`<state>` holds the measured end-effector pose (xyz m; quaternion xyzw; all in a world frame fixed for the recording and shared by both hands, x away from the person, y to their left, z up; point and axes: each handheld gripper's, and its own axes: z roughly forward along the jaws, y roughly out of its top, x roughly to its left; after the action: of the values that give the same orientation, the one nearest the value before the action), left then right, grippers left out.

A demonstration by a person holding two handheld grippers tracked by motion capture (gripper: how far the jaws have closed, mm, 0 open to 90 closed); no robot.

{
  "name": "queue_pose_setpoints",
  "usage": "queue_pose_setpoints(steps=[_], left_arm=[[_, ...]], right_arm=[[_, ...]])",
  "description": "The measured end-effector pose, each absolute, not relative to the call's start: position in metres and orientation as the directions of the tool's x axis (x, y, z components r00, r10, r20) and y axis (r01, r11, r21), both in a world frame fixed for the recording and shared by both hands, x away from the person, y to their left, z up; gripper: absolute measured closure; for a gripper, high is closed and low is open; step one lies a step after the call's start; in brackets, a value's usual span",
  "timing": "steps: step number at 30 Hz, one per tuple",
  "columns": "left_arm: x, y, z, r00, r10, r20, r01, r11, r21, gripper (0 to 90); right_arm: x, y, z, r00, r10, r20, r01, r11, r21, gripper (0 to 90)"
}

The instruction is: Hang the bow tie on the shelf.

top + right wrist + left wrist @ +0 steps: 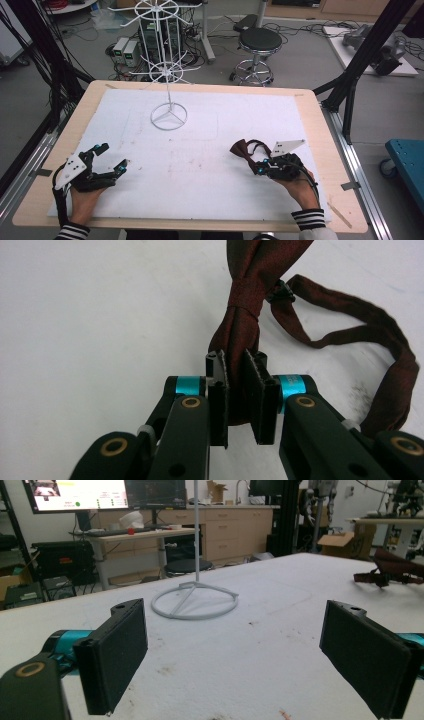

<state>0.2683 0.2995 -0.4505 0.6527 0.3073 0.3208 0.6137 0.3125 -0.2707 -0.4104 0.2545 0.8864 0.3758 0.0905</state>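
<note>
Right gripper [261,166], low near the counter's [210,155] right edge, clamps a maroon bow tie [245,315], apparently at its wing; left gripper [111,159] rests near the left edge, jaws spread.

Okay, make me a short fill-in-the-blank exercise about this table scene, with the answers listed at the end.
1. The right gripper has its fingers shut on a dark red ____.
2. The left gripper rests on the table with its fingers ____ and nothing between them.
3. The white wire rack stands on a base shaped like a ____.
4. The table top is covered by a ____ sheet.

Missing words: bow tie; open; ring; white
</note>
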Motion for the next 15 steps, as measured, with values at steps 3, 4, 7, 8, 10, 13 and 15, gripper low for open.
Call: queue_pose_setpoints(steps=[3, 4, 7, 8, 10, 13, 15], left_arm=[[0.272, 0.3, -0.447, 0.624, 0.781, 0.029, 0.024, -0.056, 0.998, 12.1], [0.272, 0.3, -0.445, 0.629, 0.777, 0.024, 0.025, -0.051, 0.998, 12.1], [0.277, 0.299, -0.439, 0.662, 0.749, 0.001, 0.046, -0.042, 0.998, 12.0], [0.279, 0.298, -0.436, 0.681, 0.732, -0.011, 0.06, -0.041, 0.997, 11.6], [0.282, 0.297, -0.433, 0.704, 0.71, -0.017, 0.069, -0.045, 0.997, 9.4], [0.287, 0.296, -0.425, 0.726, 0.687, -0.021, 0.076, -0.051, 0.996, 9.3], [0.29, 0.296, -0.42, 0.741, 0.671, -0.022, 0.081, -0.056, 0.995, 9.3]], right_arm=[[0.31, -0.269, -0.407, -0.869, 0.494, 0.028, 0.346, 0.566, 0.748, 81.2], [0.31, -0.269, -0.407, -0.869, 0.494, 0.028, 0.346, 0.566, 0.748, 81.2], [0.309, -0.267, -0.405, -0.881, 0.473, 0.032, 0.322, 0.546, 0.774, 81.2], [0.307, -0.266, -0.403, -0.886, 0.462, 0.029, 0.304, 0.533, 0.789, 81.2], [0.307, -0.266, -0.402, -0.89, 0.456, 0.027, 0.292, 0.523, 0.801, 81.1], [0.307, -0.265, -0.401, -0.892, 0.452, 0.029, 0.284, 0.509, 0.813, 81.1], [0.306, -0.264, -0.399, -0.898, 0.44, 0.029, 0.267, 0.49, 0.83, 81.1]])
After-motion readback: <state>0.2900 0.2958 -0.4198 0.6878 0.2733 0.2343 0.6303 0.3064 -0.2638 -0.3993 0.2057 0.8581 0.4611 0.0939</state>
